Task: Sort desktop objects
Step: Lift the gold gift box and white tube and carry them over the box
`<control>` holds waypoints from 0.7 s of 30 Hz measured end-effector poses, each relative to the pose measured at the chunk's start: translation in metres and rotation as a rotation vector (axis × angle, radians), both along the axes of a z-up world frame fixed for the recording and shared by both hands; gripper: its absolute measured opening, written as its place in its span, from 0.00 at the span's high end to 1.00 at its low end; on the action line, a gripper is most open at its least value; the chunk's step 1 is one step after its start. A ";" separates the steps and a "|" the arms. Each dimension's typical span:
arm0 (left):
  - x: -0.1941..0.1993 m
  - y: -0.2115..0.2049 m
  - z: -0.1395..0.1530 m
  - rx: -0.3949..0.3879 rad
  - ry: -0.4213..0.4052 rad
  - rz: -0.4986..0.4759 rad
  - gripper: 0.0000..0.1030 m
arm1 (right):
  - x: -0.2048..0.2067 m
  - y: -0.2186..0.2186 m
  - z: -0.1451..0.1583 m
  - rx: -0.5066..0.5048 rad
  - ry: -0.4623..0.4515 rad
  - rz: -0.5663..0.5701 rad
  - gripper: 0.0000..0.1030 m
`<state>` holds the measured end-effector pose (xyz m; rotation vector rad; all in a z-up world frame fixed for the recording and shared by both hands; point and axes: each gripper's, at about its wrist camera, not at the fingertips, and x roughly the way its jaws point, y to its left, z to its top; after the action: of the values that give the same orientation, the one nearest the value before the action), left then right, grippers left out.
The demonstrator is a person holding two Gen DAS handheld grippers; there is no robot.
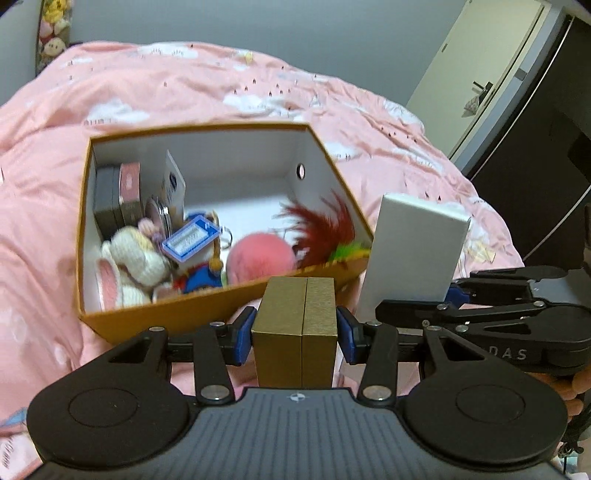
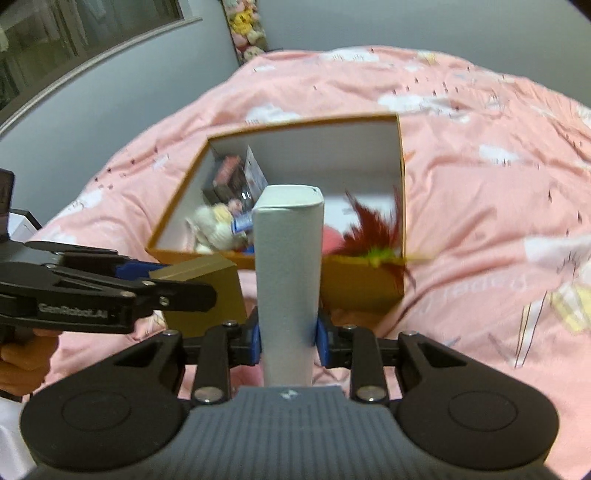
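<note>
My left gripper (image 1: 294, 332) is shut on a gold box (image 1: 295, 325), held upright just in front of the orange storage box (image 1: 184, 317). My right gripper (image 2: 288, 339) is shut on a tall white box (image 2: 288, 273), its blue pads (image 2: 322, 339) pressing both sides. In the left wrist view the white box (image 1: 413, 251) and the right gripper stand to the right of the gold box. In the right wrist view the gold box (image 2: 207, 291) hangs at the left. The orange storage box (image 2: 362, 284) holds plush toys (image 1: 129, 258), a pink ball (image 1: 258, 258), red feathers (image 1: 321, 229) and small boxes (image 1: 118, 195).
Everything rests on a pink quilt with white clouds (image 1: 184, 81). A door (image 1: 491, 74) and dark furniture lie at the right. Fingers of a hand (image 2: 22, 358) show at the left edge. Stuffed toys (image 2: 247, 29) hang on the far wall.
</note>
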<state>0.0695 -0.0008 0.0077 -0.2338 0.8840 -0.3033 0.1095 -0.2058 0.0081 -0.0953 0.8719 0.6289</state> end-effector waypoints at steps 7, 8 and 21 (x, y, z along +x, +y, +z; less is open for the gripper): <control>0.013 0.000 0.021 0.015 -0.069 0.014 0.49 | 0.009 0.013 0.029 0.030 -0.116 0.028 0.71; 0.016 0.000 0.023 0.017 -0.077 0.020 0.49 | 0.012 0.014 0.033 0.031 -0.135 0.028 0.71; 0.063 0.017 0.023 0.014 -0.083 0.094 0.49 | 0.069 0.039 0.041 0.080 -0.228 -0.044 0.71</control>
<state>0.1325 0.0160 0.0312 -0.2477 0.7907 -0.2182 0.1787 -0.1669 0.0491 -0.0739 0.6262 0.5982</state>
